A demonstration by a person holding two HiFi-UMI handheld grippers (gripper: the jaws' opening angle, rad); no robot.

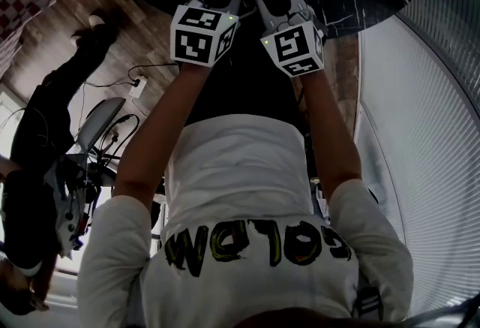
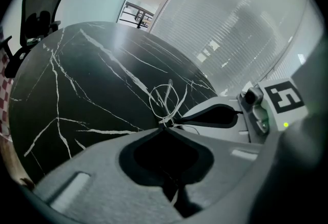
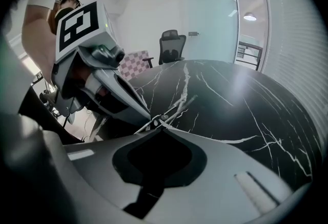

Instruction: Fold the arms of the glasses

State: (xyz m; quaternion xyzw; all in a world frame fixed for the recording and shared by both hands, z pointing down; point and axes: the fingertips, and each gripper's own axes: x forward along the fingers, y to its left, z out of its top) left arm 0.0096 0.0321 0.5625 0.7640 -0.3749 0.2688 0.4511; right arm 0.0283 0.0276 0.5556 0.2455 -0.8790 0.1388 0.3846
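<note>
Table: we record a round black marble-patterned table with white veins (image 2: pixel 77 79). Both tools work just inside its near edge.
Left gripper: the grey hand-held left gripper (image 2: pixel 165 124) has its jaws pressed together at the tips, pinching the thin, pale wire-framed glasses (image 2: pixel 164 99). In its own view the wire rises straight out of the closed tips.
Right gripper: the grey hand-held right gripper (image 3: pixel 160 121) also has its jaws brought together, nipping the frame at what appears to be a small hinge. One thin arm runs up and away from the tips over the table.
Glasses: they are held between the two pairs of tips, low over the table top. One round rim shows plainly in the left gripper view. We cannot tell whether the frame touches the table. In the head view the wire is too fine to separate from the veining.
Relation of tools: the tips meet almost point to point. In the head view the two marker cubes sit side by side, well apart from the tips.
Operator: we note a white T-shirt with lettering (image 1: pixel 240 169) and bare forearms reaching forward to the tools.
Surroundings: a black mesh office chair (image 3: pixel 171 46) stands at the far side of the table, with a red-and-white chequered panel (image 3: pixel 134 61) beside it. White slatted blinds (image 1: pixel 427 131) are on the operator's right. A second person in dark clothing (image 1: pixel 45 116) is at the left of the head view.
</note>
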